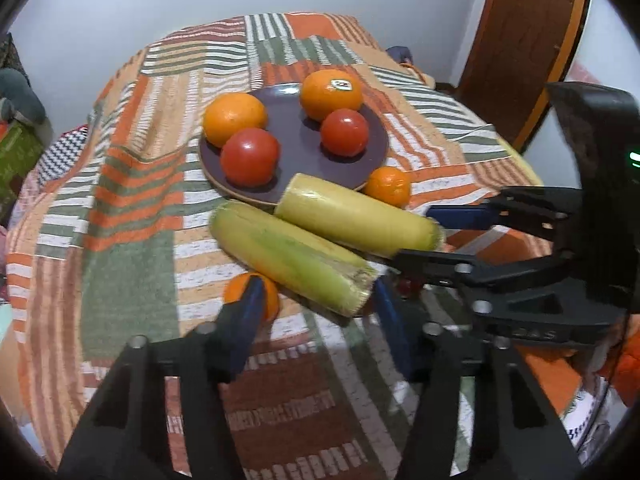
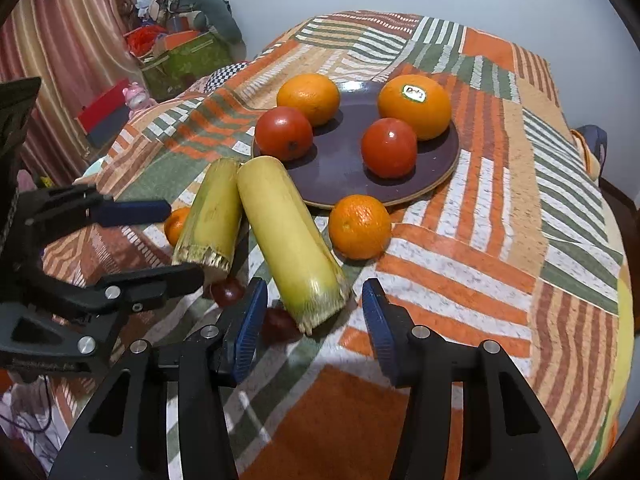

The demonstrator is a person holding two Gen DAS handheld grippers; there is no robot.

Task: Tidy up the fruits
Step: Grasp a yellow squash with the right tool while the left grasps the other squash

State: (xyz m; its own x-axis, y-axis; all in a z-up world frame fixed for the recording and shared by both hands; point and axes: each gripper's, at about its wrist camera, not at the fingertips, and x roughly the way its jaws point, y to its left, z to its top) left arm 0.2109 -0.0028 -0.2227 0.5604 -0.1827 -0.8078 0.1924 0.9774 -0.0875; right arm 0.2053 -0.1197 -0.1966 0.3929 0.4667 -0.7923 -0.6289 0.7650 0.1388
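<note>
A dark purple plate [image 1: 298, 148] [image 2: 348, 176] holds two oranges [image 1: 235, 118] [image 1: 331, 94] and two tomatoes [image 1: 250, 157] [image 1: 344, 132]. Two husked corn cobs [image 1: 294, 258] [image 1: 358, 218] lie in front of it, with a small mandarin [image 1: 387, 186] [image 2: 359, 227] at the plate's edge and another [image 1: 272, 300] [image 2: 176, 226] near my left gripper. My left gripper [image 1: 316, 312] is open around the near cob's cut end. My right gripper [image 2: 314, 312] is open around the other cob's [image 2: 288, 236] end. Small dark red fruits [image 2: 228, 292] lie under the cobs.
A striped patchwork cloth [image 1: 132, 216] covers the round table. A wooden door [image 1: 528, 40] stands at the right in the left wrist view. A green box and clutter [image 2: 180, 60] and a curtain [image 2: 60, 40] are at the left in the right wrist view.
</note>
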